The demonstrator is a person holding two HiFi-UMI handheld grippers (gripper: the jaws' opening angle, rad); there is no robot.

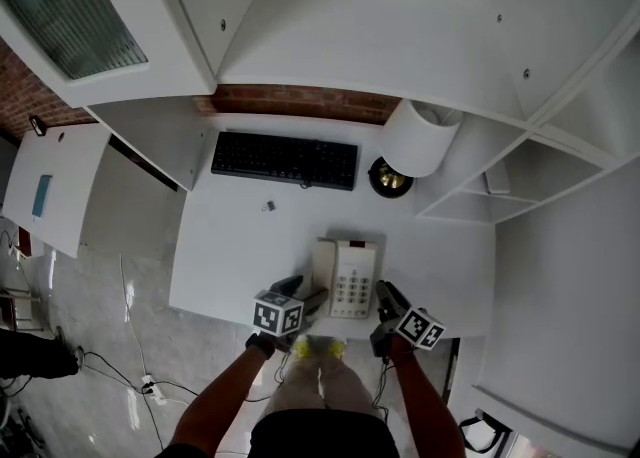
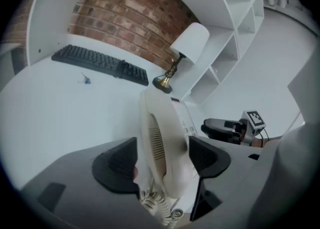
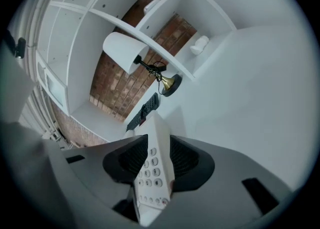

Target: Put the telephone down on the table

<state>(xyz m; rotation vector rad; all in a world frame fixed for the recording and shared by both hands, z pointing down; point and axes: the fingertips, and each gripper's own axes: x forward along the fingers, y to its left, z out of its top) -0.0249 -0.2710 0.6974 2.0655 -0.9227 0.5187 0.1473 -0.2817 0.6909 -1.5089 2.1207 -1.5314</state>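
Head view counts one telephone (image 1: 345,276) at the front edge of the white bench (image 1: 225,246), with one black keyboard (image 1: 285,159), one lamp (image 1: 420,138) and one small object (image 1: 268,206) behind it, plus two tools; whether the telephone rests on the bench or hangs just above it I cannot tell. Two bare forearms reach forward and inward: the left tool (image 1: 312,298) pinches the handset (image 2: 162,143) at the telephone's left side, and the right tool (image 1: 385,296) pinches the keypad body (image 3: 152,168) at its right.
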